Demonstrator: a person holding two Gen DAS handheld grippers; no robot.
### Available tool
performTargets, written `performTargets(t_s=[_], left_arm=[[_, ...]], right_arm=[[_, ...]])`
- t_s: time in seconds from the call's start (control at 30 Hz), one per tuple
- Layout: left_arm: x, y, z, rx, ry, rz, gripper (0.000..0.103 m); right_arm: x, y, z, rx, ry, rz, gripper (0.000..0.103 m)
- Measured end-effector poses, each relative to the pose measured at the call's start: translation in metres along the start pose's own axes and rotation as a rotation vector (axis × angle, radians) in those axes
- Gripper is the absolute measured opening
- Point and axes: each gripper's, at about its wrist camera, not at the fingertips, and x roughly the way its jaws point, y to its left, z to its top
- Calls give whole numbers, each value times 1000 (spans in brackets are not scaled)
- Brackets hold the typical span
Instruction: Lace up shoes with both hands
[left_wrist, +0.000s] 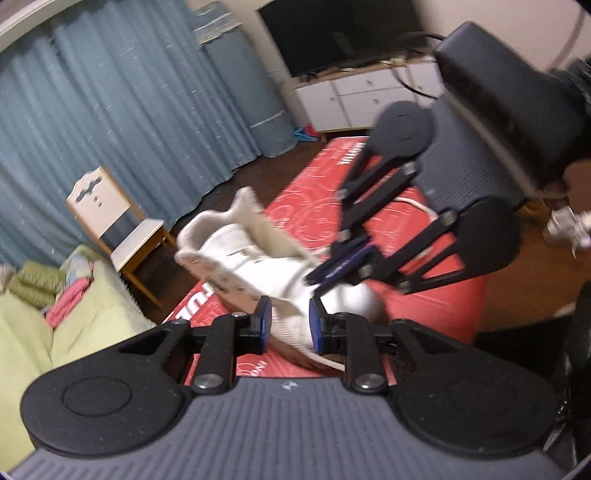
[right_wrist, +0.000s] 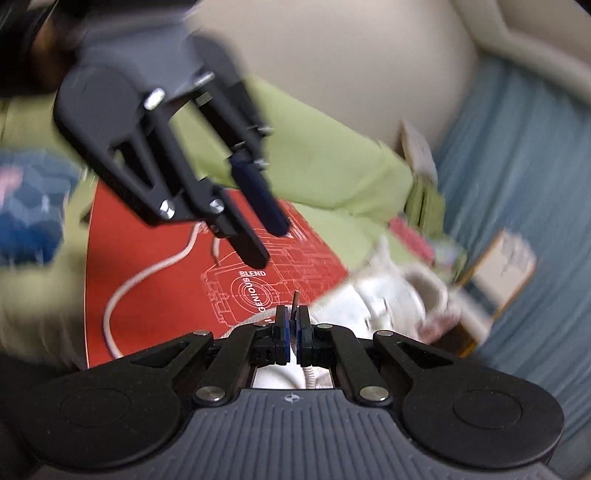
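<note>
Pictured on a red printed mat (left_wrist: 310, 206) spread over dark wood floor: 1 white leather sneaker (left_wrist: 258, 266), tongue up, toe toward the left wrist camera. Above it, 2 black hand-held grippers. Left gripper (left_wrist: 290, 323), blue-padded jaws standing apart, framing the toe of the shoe with nothing pinched between them; seen from the right wrist camera (right_wrist: 271, 240) hanging over the mat with the same gap. Right gripper (right_wrist: 293, 332), jaws drawn together and clamped on the tip of a white woven shoelace (right_wrist: 147, 277), whose slack curls across the red mat to the left; viewed from the left wrist (left_wrist: 332, 267), poised just above the sneaker's forefoot. Behind: blue pleated curtains (left_wrist: 129, 110), a white-backed wooden chair (left_wrist: 110, 221), a pale green sofa cover (right_wrist: 314, 158). Heavy motion blur throughout.
</note>
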Motion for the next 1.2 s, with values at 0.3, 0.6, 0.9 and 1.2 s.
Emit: performTargets(t_s=[0.3,0.6,0.9,1.2], left_arm=[[16,-10,-18,22,2,-13,20],[44,-7,-15,45,1,-79,20],[51,1,-6,11,33,-153,11],[57,-1,4,-11,57,-171,0]], right_arm=[[20,35,-7,-184,105,-35,5],[24,30,-13,-172,86,-23,1],[15,52,-38,-518,-1,-123,0],[10,58,-49,-625,-50,-152,0]])
